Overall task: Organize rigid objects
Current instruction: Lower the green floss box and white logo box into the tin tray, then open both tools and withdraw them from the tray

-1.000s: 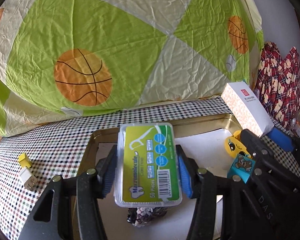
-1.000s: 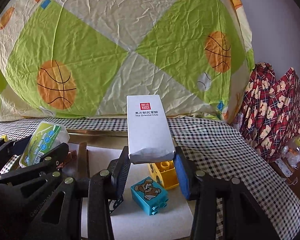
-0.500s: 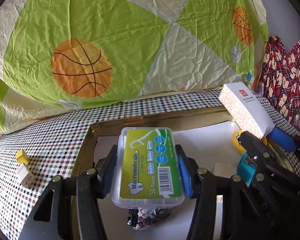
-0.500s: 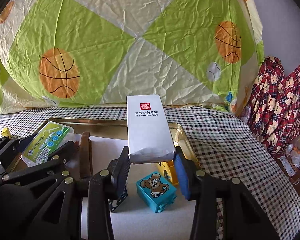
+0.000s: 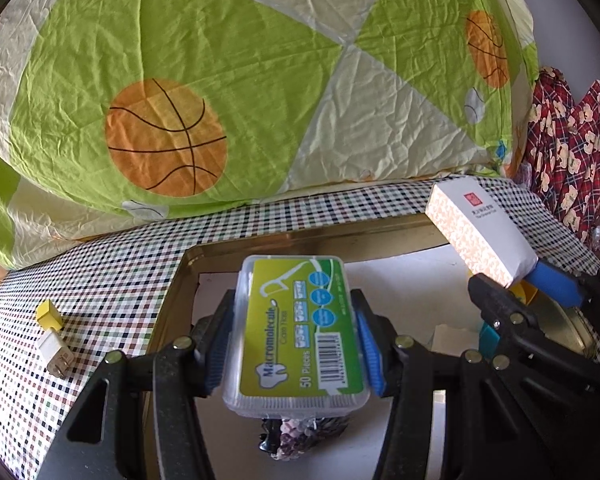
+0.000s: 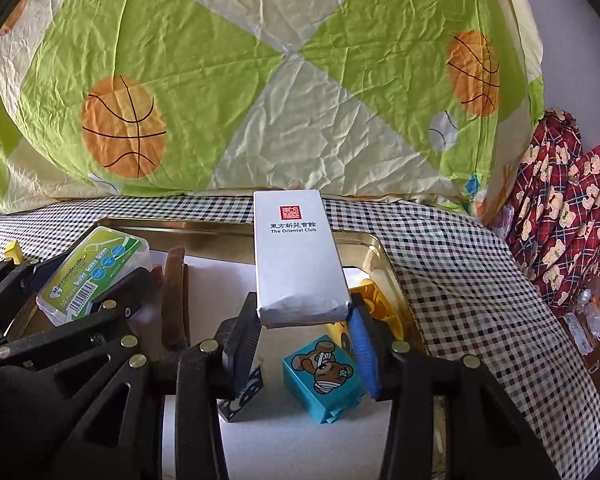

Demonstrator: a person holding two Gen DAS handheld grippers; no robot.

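Open white tray floor (toy blocks right)

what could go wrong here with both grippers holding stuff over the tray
The right gripper pinches the white box only at its near end, so it may pivot or slip onto the teal block. The left gripper sits close beside the right, so the floss case could bump it when lowered into the tray.

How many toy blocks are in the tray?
3: a teal bear block in front, a yellow one behind it, a dark one left. The grippers may hide more.
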